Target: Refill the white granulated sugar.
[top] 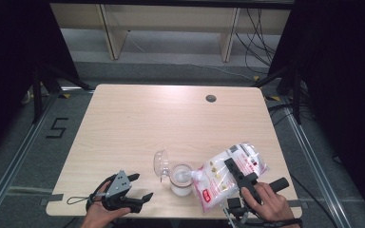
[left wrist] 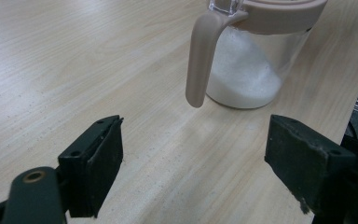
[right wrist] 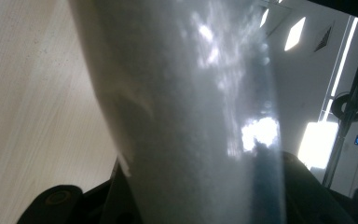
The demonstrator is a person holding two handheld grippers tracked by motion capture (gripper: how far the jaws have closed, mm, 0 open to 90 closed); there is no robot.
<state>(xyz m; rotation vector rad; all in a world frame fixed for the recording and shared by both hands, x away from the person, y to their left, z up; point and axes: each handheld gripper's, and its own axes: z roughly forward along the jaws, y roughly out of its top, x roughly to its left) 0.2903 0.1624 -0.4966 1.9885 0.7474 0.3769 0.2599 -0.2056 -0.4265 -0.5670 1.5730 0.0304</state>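
Right gripper (top: 237,176) is clamped on a tilted bag of white granules (top: 228,173), its corner at the mouth of the open jar (top: 181,179) near the table's front edge; left gripper (top: 135,187), jaws wide apart and empty, leaves the jar unsteadied, so spillage or tipping is likely.
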